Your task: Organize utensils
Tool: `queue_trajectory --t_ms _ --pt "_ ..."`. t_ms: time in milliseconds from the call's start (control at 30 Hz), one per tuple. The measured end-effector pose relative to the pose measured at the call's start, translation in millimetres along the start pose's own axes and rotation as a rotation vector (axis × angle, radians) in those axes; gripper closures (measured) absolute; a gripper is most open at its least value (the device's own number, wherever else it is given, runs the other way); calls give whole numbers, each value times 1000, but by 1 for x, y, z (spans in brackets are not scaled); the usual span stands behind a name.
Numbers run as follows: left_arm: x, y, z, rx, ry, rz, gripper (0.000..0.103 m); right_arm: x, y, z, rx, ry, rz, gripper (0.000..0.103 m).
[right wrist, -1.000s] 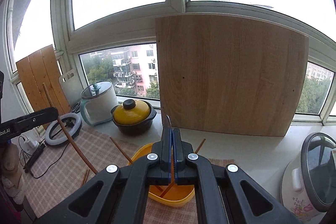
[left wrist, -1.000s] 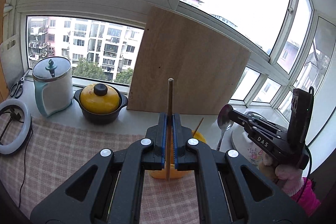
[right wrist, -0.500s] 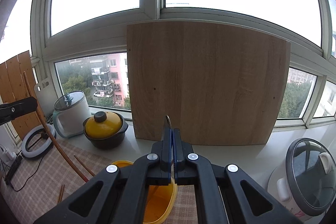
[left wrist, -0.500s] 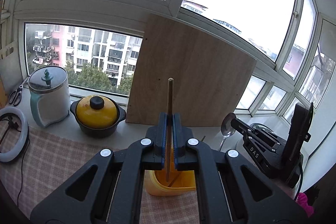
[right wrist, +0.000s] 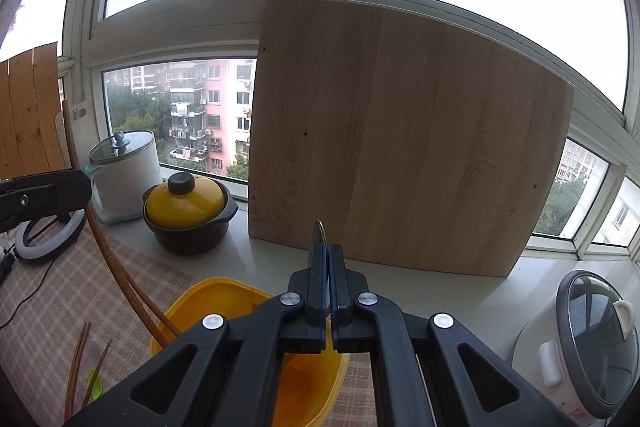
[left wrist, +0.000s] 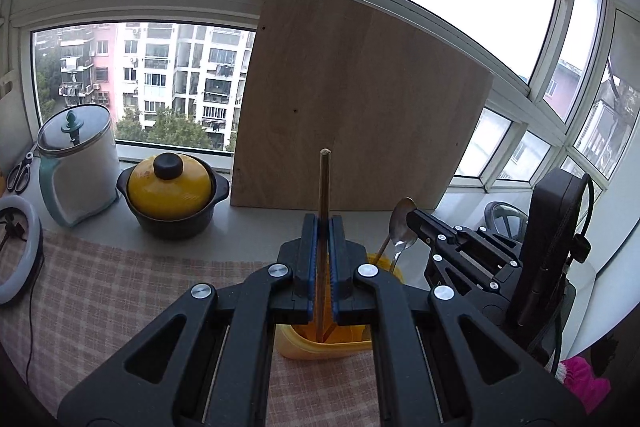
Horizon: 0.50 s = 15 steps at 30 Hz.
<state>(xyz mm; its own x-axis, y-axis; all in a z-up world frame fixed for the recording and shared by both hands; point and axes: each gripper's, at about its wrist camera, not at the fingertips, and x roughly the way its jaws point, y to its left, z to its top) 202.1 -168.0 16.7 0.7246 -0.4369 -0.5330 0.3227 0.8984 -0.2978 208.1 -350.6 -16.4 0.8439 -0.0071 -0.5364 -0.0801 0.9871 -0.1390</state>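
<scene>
At the left of the left wrist view a white kettle with a glass lid (left wrist: 78, 163) stands beside a yellow-lidded black casserole pot (left wrist: 172, 201) on the sill; at centre the left gripper (left wrist: 323, 259) is clamped on an upright brown wooden chopstick (left wrist: 323, 211), whose lower end dips into the yellow plastic utensil tub (left wrist: 320, 345) on the checked tablecloth (left wrist: 100, 291); behind stands a pale wooden board (left wrist: 352, 107); at right the right gripper (left wrist: 408, 217) pinches a silver metal spoon (left wrist: 401, 225), bowl up, its handle reaching down toward the tub; in its own view its jaws are closed over the tub.
</scene>
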Motion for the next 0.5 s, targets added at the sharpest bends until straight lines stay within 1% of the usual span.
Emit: queue_trajectory --t_ms 167,500 --pt "5 1 -10 -4 27 -9 100 2 -3 -8 2 17 15 103" --pt "11 1 -30 1 84 -14 100 3 -8 -26 45 67 70 103"
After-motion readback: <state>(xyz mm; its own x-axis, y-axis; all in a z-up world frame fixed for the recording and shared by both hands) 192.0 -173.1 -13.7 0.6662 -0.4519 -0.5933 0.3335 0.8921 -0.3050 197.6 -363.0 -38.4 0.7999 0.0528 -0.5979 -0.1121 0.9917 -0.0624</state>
